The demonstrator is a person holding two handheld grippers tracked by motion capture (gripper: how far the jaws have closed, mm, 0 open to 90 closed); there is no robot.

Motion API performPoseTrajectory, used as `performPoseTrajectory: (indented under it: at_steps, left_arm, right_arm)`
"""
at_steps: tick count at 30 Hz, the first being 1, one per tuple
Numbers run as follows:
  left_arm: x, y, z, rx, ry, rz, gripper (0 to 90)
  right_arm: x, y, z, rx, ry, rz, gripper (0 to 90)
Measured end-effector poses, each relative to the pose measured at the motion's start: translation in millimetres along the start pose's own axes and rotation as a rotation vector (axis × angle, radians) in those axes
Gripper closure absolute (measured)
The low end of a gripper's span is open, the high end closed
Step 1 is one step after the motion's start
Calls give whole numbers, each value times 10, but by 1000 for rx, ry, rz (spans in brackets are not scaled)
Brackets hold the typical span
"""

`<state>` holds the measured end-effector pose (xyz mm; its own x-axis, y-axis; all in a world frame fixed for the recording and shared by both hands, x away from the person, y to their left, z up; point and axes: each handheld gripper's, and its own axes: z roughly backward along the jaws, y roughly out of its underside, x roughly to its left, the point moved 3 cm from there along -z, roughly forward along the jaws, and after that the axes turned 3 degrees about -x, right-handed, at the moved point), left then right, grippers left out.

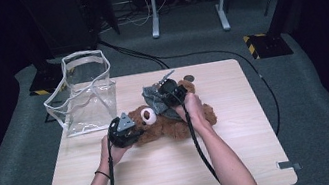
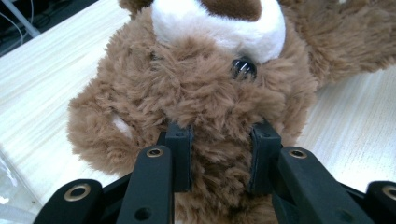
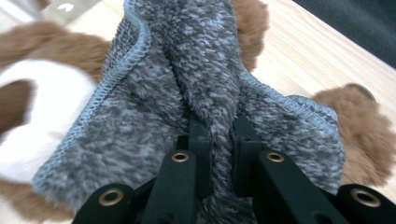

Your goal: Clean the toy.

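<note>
**Both grippers clamped on the teddy bear**

The brown teddy bear (image 1: 172,121) lies on its back mid-table on the wooden table (image 1: 166,178), just right of the clear plastic bag (image 1: 84,93). The left gripper (image 2: 219,154) is clenched on the fur of the bear's head, pads sunk into the plush below the black eye (image 2: 243,68). The right gripper (image 3: 219,135) pinches a raised fold of the grey fleece garment (image 3: 187,70) on the bear's body, jaws nearly together.

Bear (image 1: 168,125) mid-table (image 1: 167,183), cloth (image 1: 156,101) on it, bag (image 1: 84,93) left.
</note>
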<state>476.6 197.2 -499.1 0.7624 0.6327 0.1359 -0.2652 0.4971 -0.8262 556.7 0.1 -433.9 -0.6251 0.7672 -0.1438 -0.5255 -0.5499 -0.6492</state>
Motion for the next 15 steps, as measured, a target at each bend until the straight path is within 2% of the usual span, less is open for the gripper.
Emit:
performPoseTrajectory:
  at_steps: [2, 3, 4, 5, 7, 10, 12, 15]
  left_arm:
    - [-7, 7, 0, -4, 0, -6, 684]
    - [-11, 9, 0, -4, 0, -5, 685]
    - [-11, 11, 0, -6, 2, -6, 685]
    - [-10, 13, 2, -7, 2, -8, 685]
    - [-10, 14, 3, -6, 4, -6, 684]
    - [-3, 15, 4, -5, 3, -4, 684]
    - [-6, 15, 4, -5, 4, 9, 683]
    - [-2, 13, 6, -4, 3, 25, 681]
  right_arm:
    - [-87, 17, -29, -2, 42, -22, 825]
    - [-161, 31, -43, -7, 47, -35, 825]
    - [-200, 48, -36, 9, 68, -73, 825]
    - [-255, 57, -47, 5, 83, -69, 825]
    - [-378, 108, -51, 28, 104, -138, 825]
    - [-593, 236, -82, 54, 143, -191, 825]
    - [-692, 341, -94, 86, 150, -232, 824]
    - [-821, 498, -65, 127, 169, -253, 823]
